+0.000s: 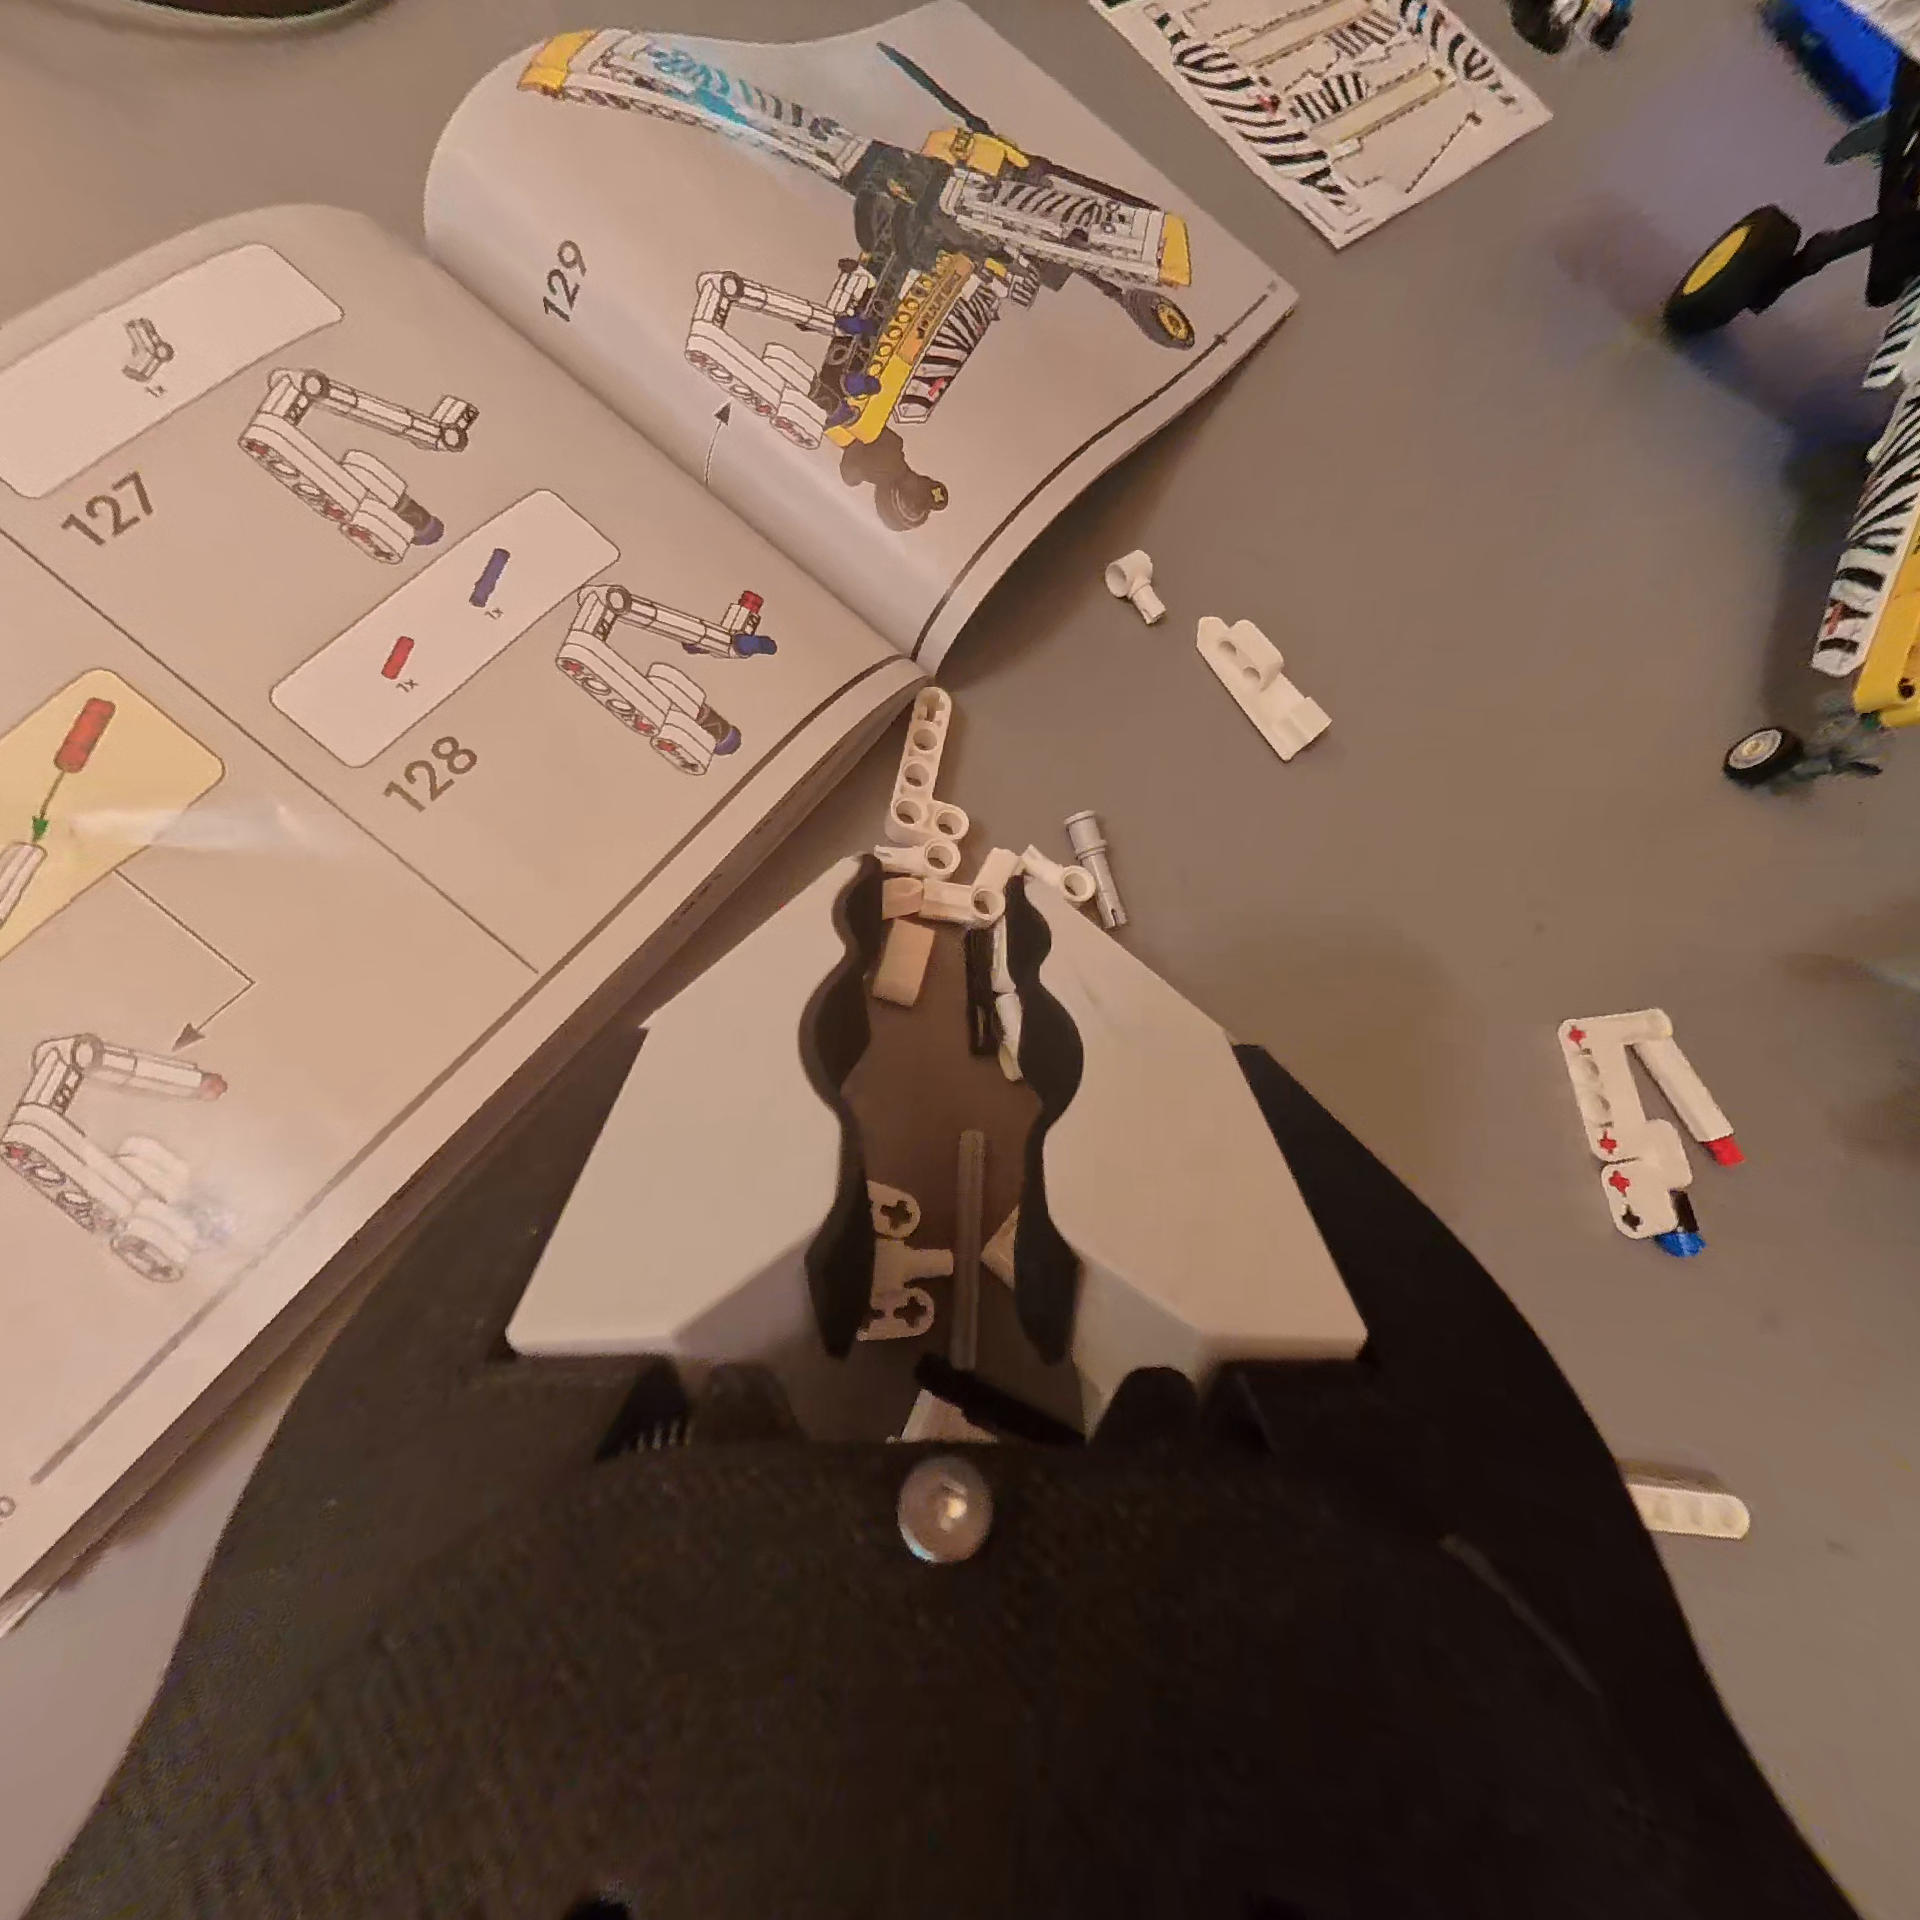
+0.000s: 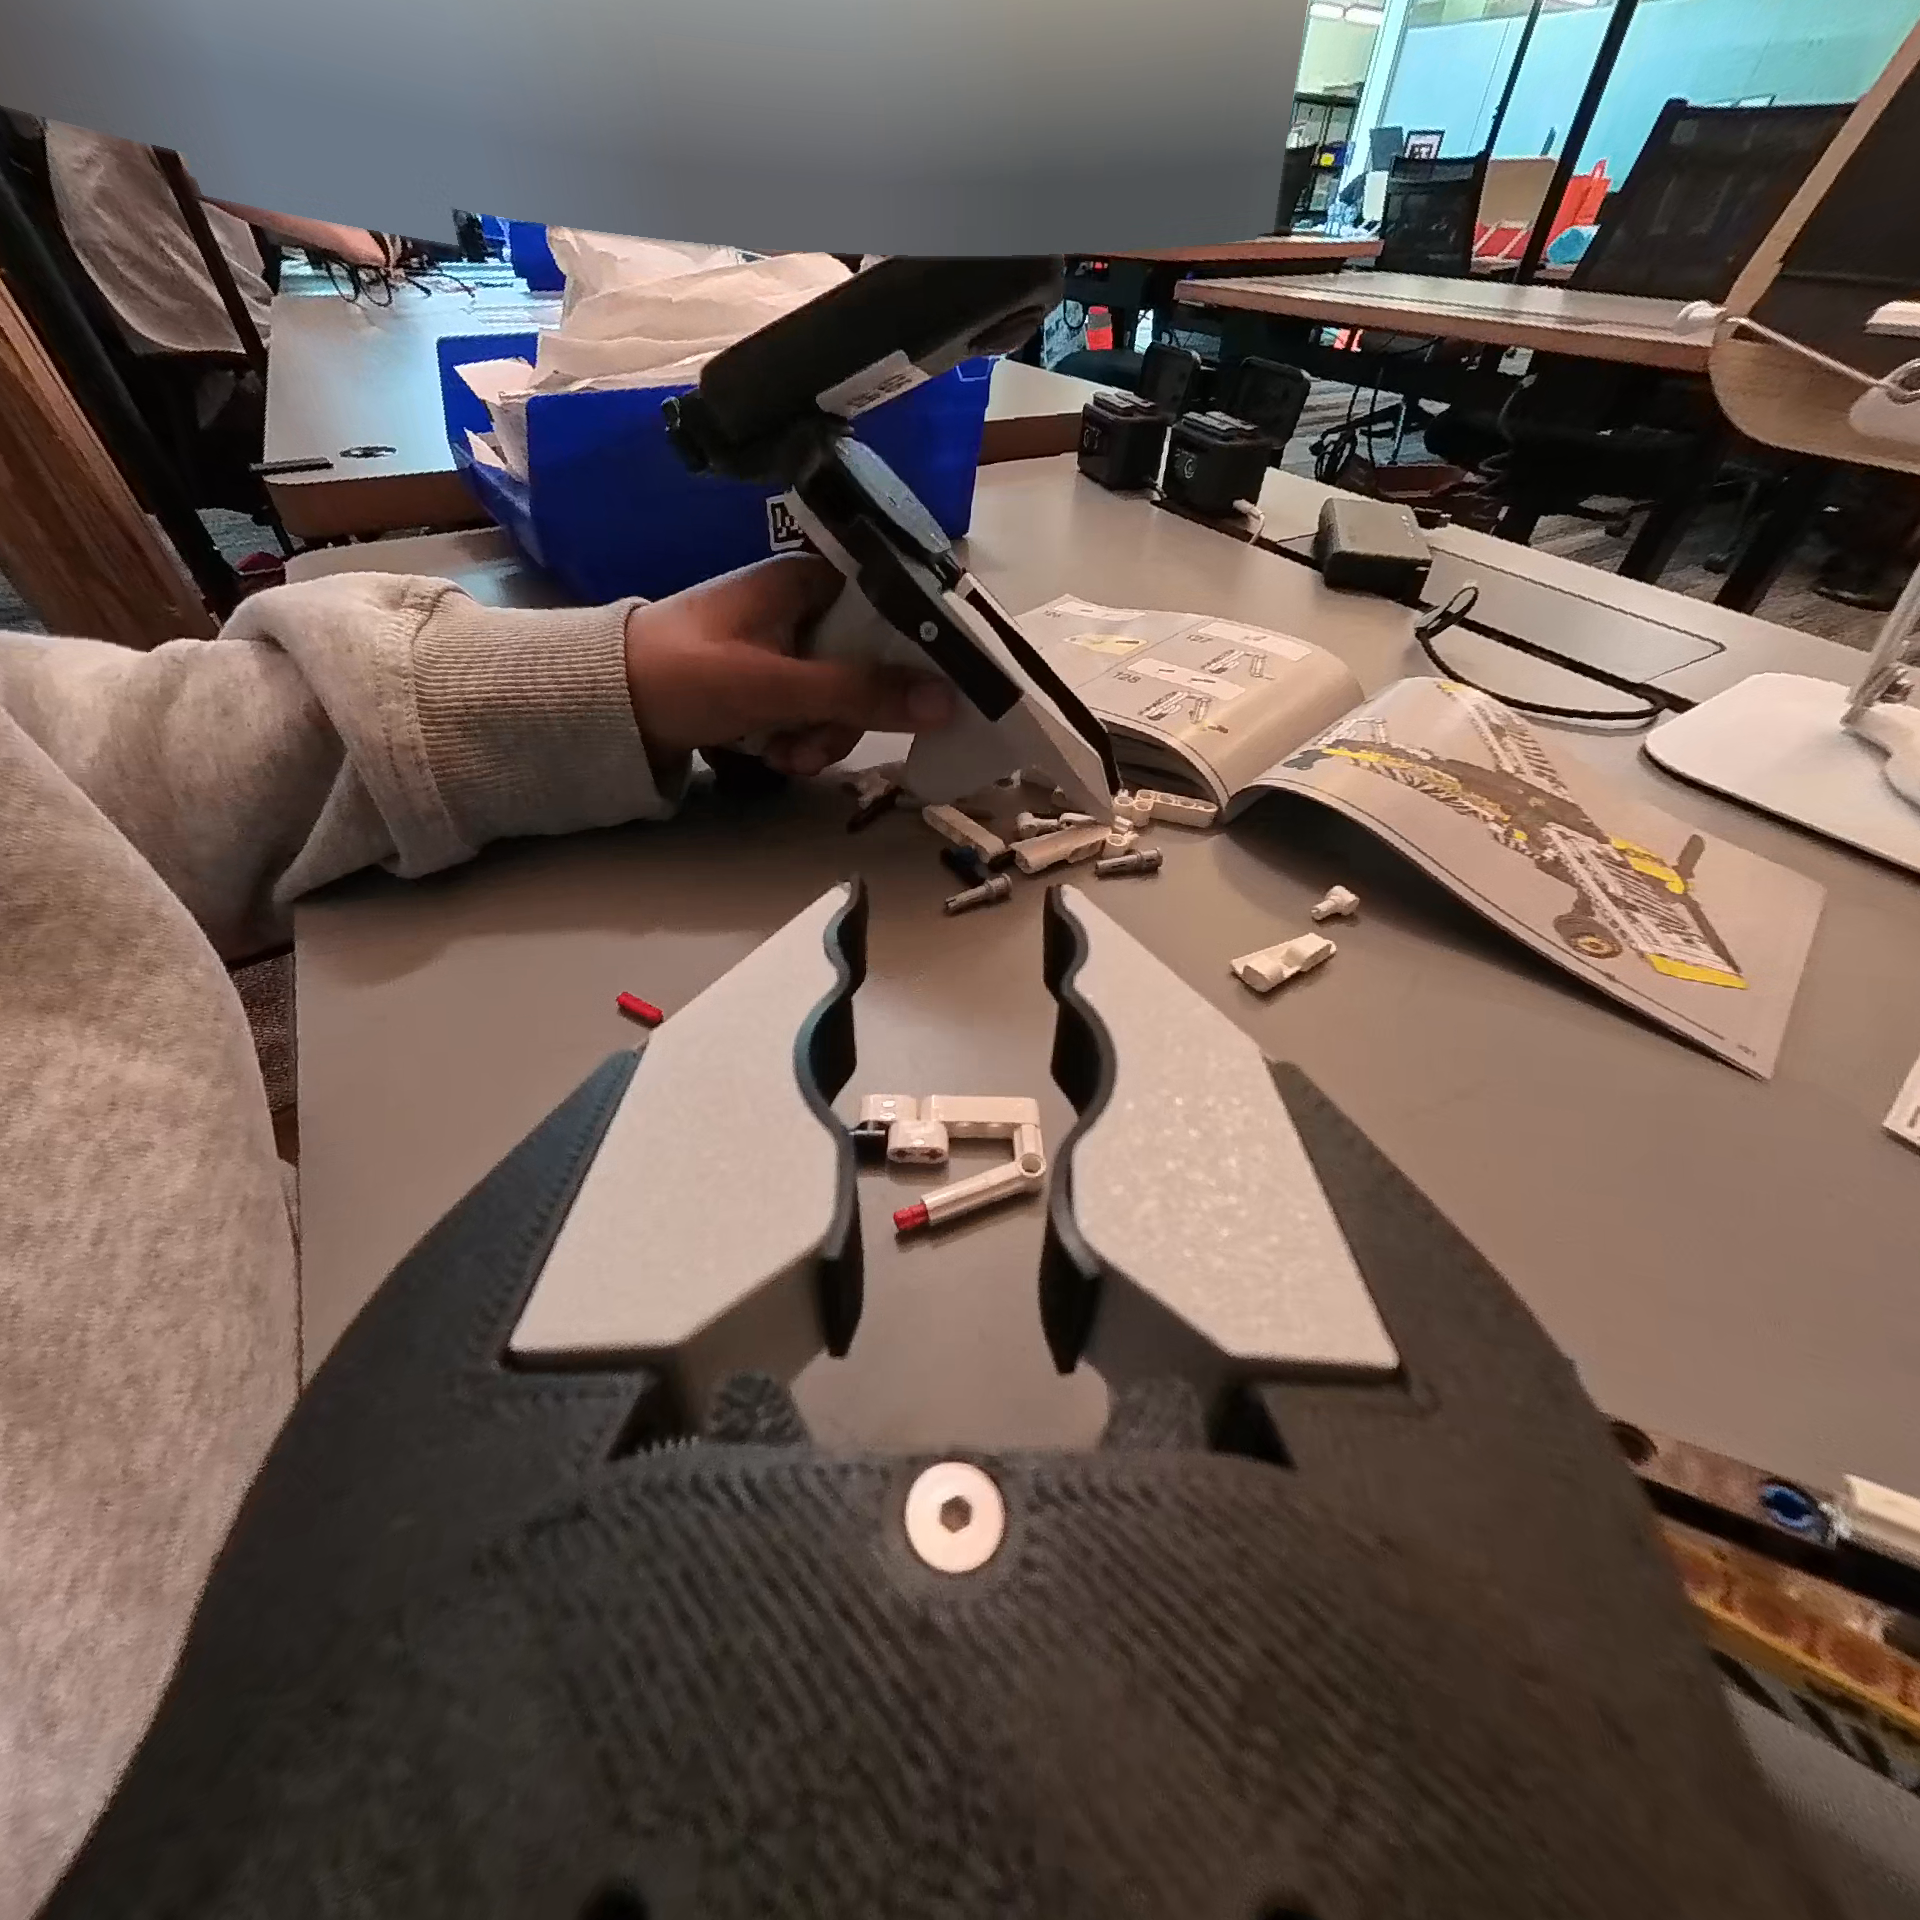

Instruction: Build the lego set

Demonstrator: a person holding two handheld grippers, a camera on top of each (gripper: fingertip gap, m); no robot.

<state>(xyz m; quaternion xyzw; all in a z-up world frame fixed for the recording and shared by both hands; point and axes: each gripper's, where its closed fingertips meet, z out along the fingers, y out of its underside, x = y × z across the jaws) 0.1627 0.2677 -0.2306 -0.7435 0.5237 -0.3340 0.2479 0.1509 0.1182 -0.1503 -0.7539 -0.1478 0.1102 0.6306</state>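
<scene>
Left claw (image 1: 940, 883) tips down into a white lego pile (image 1: 935, 831) beside the open manual (image 1: 520, 623); fingers narrow, grip unclear. Right claw (image 2: 954, 914) is open, apart, above a small white subassembly (image 2: 961, 1143) on bare grey surface (image 2: 1455, 1195). Only the right view shows the blue bin (image 2: 644, 499); only the left shows the zebra-striped model (image 1: 1881, 499).

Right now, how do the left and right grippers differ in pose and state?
The left gripper tilts steeply down, its tips among the loose white pieces beside the instruction booklet; the right gripper is off the table, above the small white assembly. The left's jaws look nearly closed, the right's plainly open. Both have grey fingers on black bodies.
</scene>
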